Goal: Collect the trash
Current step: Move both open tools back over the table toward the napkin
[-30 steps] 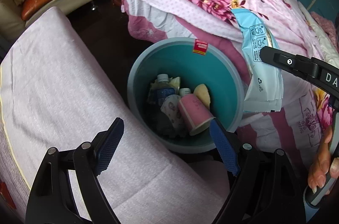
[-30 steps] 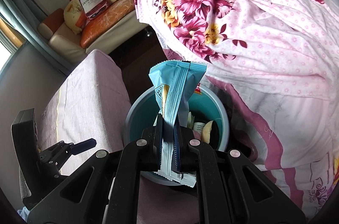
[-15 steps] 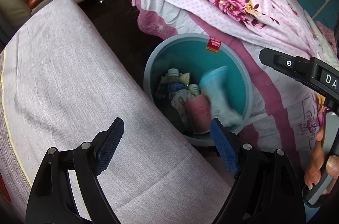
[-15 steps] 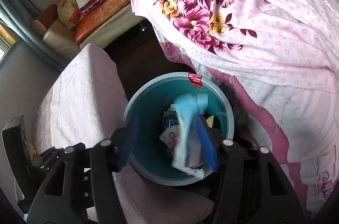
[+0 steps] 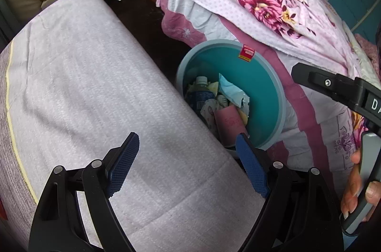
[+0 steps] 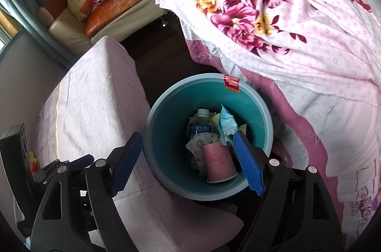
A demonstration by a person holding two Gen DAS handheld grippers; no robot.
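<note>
Both grippers were spread wide with nothing in them, the right gripper right over the teal bin and the left gripper over the padded bench. The blue wrapper sat inside the bin on the pink cup and bottle. Bin was squeezed between the bench edge and the floral bedspread, only a dark strip of floor open behind.

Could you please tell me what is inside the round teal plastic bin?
Inside the round teal plastic bin: a pink paper cup, a clear plastic bottle with a blue label, a crumpled light-blue wrapper and a printed white wrapper. Whatever lies beneath them is covered.
</note>
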